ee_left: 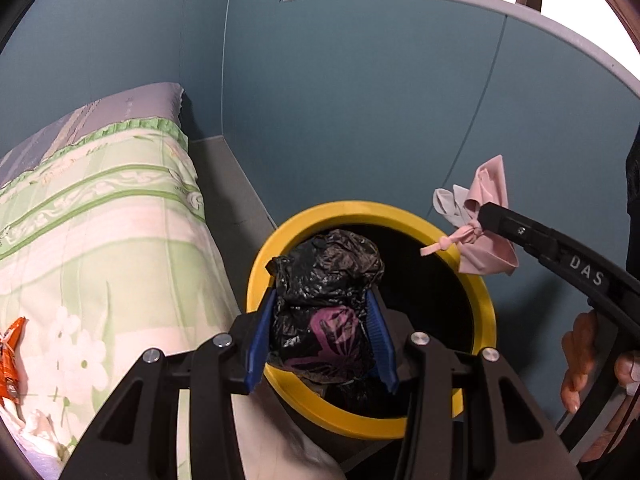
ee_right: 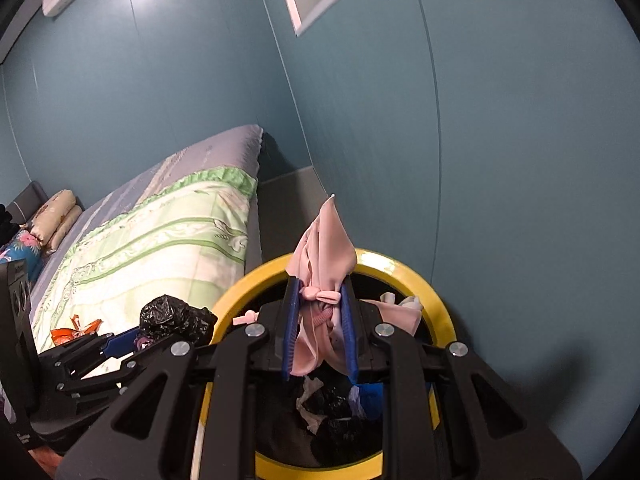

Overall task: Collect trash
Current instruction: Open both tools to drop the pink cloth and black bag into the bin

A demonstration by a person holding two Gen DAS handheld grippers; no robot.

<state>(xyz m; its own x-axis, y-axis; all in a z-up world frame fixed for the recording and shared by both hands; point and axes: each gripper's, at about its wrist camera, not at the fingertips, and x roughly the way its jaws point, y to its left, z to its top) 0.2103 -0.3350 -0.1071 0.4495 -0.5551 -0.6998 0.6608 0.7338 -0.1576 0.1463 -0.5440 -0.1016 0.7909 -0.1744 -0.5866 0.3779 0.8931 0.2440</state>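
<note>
**Op:** Hovering both tongs over the yellow-rimmed bin (ee_left: 486,312) now. My left gripper (ee_left: 322,340) is pinching the black bag bundle (ee_left: 326,280) above the bin's 9 o'clock edge; my right gripper (ee_right: 320,332) is pinching the knotted pink bag (ee_right: 320,280) just over the opening.

**Spotter:** What worries you?

**Op:** The black bundle. It sits near the rim, so if I release here I reckon it could catch the edge and tumble toward the bed (ee_left: 100,220). The pink bag is light and floppy; its loose flaps at 12 o'clock might snag on my pads (ee_right: 290,332) when they part.

**Spotter:** Anything only one camera gives you?

**Op:** Right wrist shows inside the bin: dark bags and pale scraps already there. Left wrist shows the pink bag side-on, and an orange wrapper (ee_left: 10,364) on the bed at 9 o'clock, not yet collected.
</note>
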